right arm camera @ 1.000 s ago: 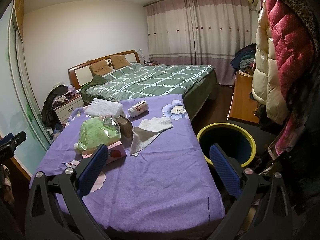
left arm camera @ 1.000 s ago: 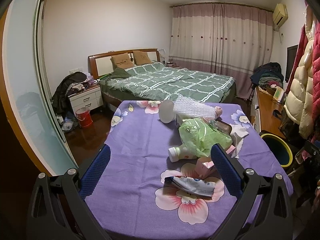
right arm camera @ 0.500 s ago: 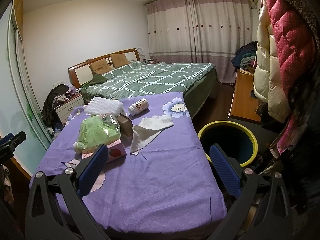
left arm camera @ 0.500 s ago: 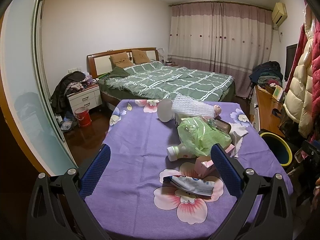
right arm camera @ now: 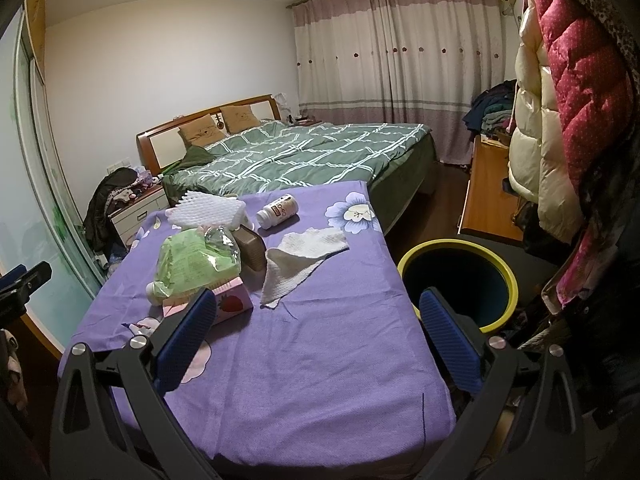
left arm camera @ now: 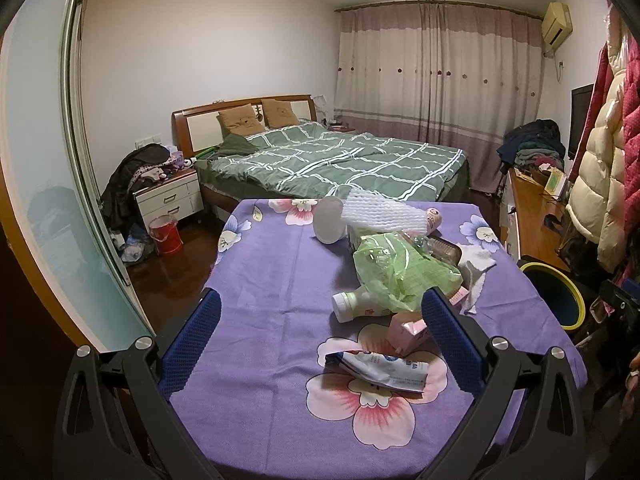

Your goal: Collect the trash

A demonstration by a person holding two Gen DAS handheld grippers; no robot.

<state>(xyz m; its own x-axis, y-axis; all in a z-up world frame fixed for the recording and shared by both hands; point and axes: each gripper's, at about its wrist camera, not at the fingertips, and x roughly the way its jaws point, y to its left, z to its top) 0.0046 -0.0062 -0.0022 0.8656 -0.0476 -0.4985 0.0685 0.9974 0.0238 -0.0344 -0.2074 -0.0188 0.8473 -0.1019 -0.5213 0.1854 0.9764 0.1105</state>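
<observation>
Trash lies on a table with a purple flowered cloth (left arm camera: pixel 272 280) (right arm camera: pixel 320 360): a green plastic bag (left arm camera: pixel 400 272) (right arm camera: pixel 196 264), a white bottle (left arm camera: pixel 352 308), a blue-and-white pouch (left arm camera: pixel 380 368), a pink box (left arm camera: pixel 408 328) (right arm camera: pixel 232 304), white foam netting (left arm camera: pixel 384 216) (right arm camera: pixel 208 212), a crumpled paper towel (right arm camera: pixel 300 260) (left arm camera: pixel 476 272), and a small white jar (right arm camera: pixel 278 210). A yellow-rimmed bin (right arm camera: pixel 456 284) (left arm camera: pixel 556 296) stands at the table's right. My left gripper (left arm camera: pixel 318 320) is open above the near table edge. My right gripper (right arm camera: pixel 314 320) is open, nothing held.
A bed with a green checked cover (left arm camera: pixel 340 164) stands beyond the table. A nightstand (left arm camera: pixel 168 196) and red bucket (left arm camera: pixel 164 232) are at the left. Coats (right arm camera: pixel 568 100) hang on the right above a wooden desk (right arm camera: pixel 488 196). A glass sliding door (left arm camera: pixel 40 160) lines the left.
Both grippers have drifted slightly; the views shift a little, with the table contents staying in place. Nothing was taken hold of.
</observation>
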